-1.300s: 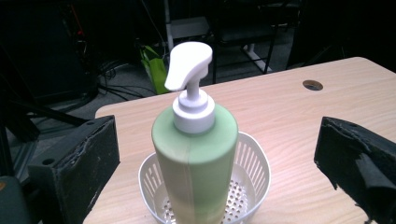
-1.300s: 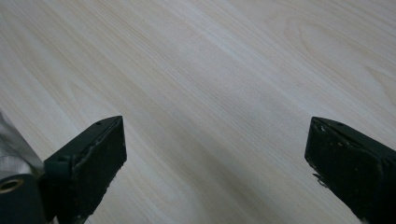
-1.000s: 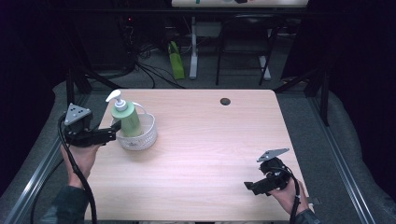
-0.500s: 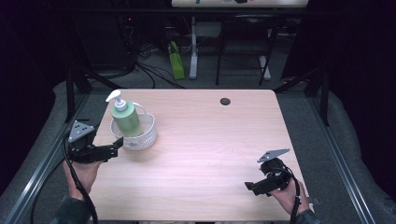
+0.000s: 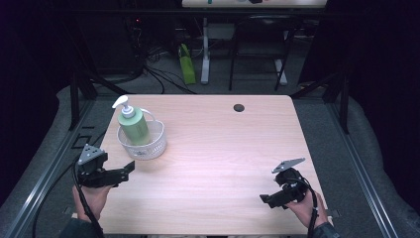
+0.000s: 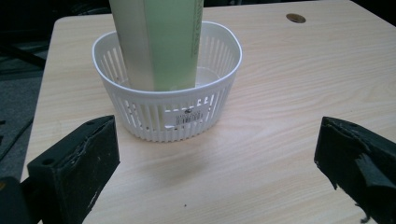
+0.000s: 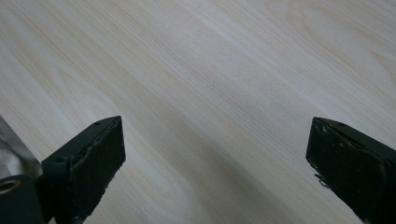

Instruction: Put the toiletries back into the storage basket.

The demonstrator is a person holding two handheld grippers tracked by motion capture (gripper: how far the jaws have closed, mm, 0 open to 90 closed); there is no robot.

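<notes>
I hold my left gripper [image 5: 130, 166] low over the near left part of the table [image 5: 223, 148], and its jaws stand wide apart with nothing between them. In the left gripper view I look along these two black jaws, and just ahead of them I see the white basket [image 6: 173, 119] on the wood. The basket [image 5: 143, 144] has thin slots all around its wall and a small label with a barcode on the side that faces me. Inside it the green bottle [image 6: 161, 42] stands upright (its lower part is hidden behind the basket wall). From the high view the bottle [image 5: 132, 125] has a white pump [image 5: 122, 102] on top, with the spout turned to the left. My left gripper is near the basket but it does not touch it; some bare wood lies between them.

My right gripper [image 5: 265, 199] is well apart from all this, at the near right part of the table. Its jaws are also spread wide and hold nothing; in the right gripper view there is bare, pale wood between them. A small dark round hole [image 5: 238, 107] is in the far part of the table, toward the right of the basket.
</notes>
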